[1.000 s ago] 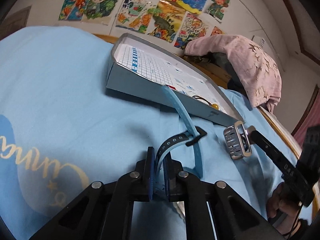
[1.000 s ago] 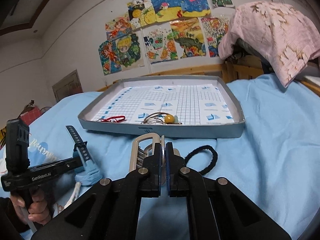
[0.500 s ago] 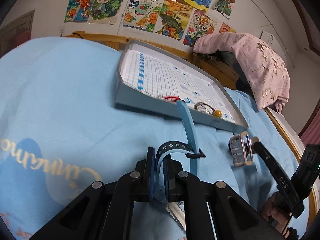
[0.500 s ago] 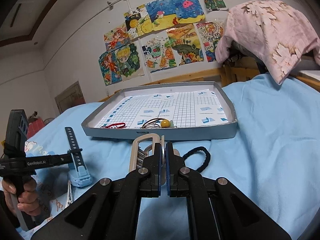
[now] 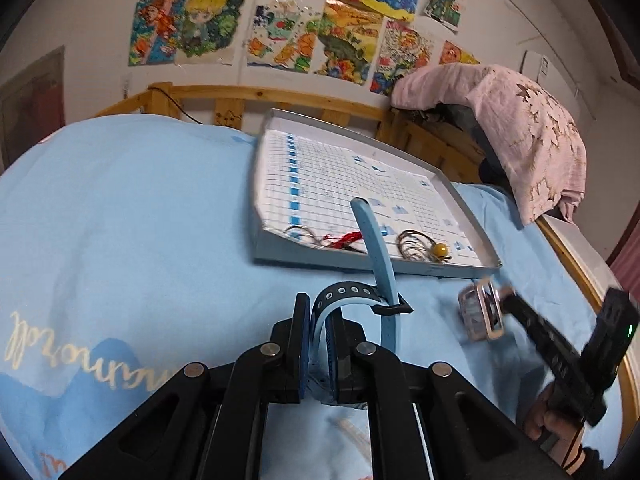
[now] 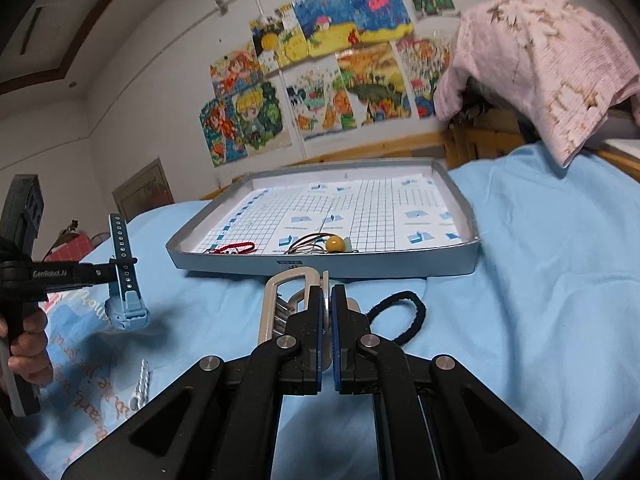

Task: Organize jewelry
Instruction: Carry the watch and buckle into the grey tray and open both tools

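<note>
1. Bed [image 6: 540, 280] w/ blue sheet is carrying grey tray [image 6: 400, 268] near headboard edge.
2. L tongs [image 5: 318, 344] are clamping blue watch strap [image 5: 376, 248], raised off sheet just before tray's near edge.
3. R tongs [image 6: 327, 320] are pinching silver metal watch [image 6: 280, 296], also raised.
4. Black hair tie [image 6: 400, 316] is lying on sheet beside R tongs.

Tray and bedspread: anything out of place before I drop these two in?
Two pieces still lie loose outside the tray: a black hair tie just before its front wall, and a small white clip-like piece farther left on the bedspread.

left gripper [image 5: 318, 344] clamps blue watch [image 5: 376, 264].
</note>
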### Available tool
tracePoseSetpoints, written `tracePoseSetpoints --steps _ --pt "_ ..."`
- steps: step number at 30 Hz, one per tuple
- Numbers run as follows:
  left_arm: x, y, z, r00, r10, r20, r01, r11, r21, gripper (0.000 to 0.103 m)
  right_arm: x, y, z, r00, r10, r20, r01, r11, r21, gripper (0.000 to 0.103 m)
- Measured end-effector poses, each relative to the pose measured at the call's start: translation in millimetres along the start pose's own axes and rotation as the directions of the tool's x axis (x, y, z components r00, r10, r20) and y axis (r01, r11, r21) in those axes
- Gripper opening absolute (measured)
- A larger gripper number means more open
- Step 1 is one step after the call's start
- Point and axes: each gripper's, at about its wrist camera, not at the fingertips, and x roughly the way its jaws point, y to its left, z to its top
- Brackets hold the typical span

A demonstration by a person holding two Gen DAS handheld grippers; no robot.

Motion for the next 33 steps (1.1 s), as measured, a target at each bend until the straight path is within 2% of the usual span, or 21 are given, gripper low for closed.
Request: tracePoseSetpoints --steps 4,7,10,13,19,26,29,31,32,33 --pt "13.1 -13.5 25.2 1.000 -0.002 0.031 0.001 1.000 0.023 0.008 7.8 -8.1 34.6 1.000 -0.007 0.003 0.007 0.999 0.037 0.004" --pt "23.4 -19.0 43.3 0.998 -0.013 0.065 0.013 1.000 0.002 0.008 20.8 -12.5 59.1 0.998 -0.051 0.030 0.050 0.999 0.019 0.004" --pt "42.0 -21.7 56.1 0.997 -0.023 0.080 0.025 0.999 -0.023 0.008 44.3 -20.0 72.2 0.998 -0.070 0.009 0.069 0.997 0.046 0.004" --pt "62.3 -22.2 62.8 0.997 -0.003 0.072 0.007 0.999 -0.044 0.008 62.6 -26.9 73.1 0.997 -0.072 -0.013 0.073 0.993 0.090 0.004" --pt "83.7 -21.8 56.9 0.999 0.019 0.048 -0.016 0.998 -0.064 0.008 82.5 -29.6 60.8 0.995 -0.097 -0.039 0.100 0.991 0.094 0.004" --pt "81.0 -15.7 46.4 0.997 0.052 0.062 -0.047 0.996 -0.074 0.012 84.6 -34.4 54.6 0.995 -0.086 -0.047 0.090 0.990 0.110 0.004" --pt "77.4 -10.7 42.1 0.997 0.052 0.060 -0.047 0.995 -0.093 0.032 85.2 -32.1 54.0 0.994 -0.091 -0.052 0.096 0.991 0.097 0.005" --pt "70.7 -6.5 40.2 0.995 0.043 0.093 -0.032 0.993 -0.110 0.075 84.1 -32.1 53.0 0.994 -0.095 -0.055 0.100 0.991 0.092 0.008" --pt "64.5 -5.0 38.2 0.991 0.045 0.126 -0.029 0.992 -0.119 0.081 82.8 -31.8 52.7 0.993 -0.101 -0.054 0.105 0.990 0.091 0.011" --pt "60.0 -4.2 37.0 0.987 0.053 0.153 -0.033 0.991 -0.127 0.085 80.4 -31.3 51.9 0.993 -0.106 -0.051 0.110 0.990 0.090 0.018"
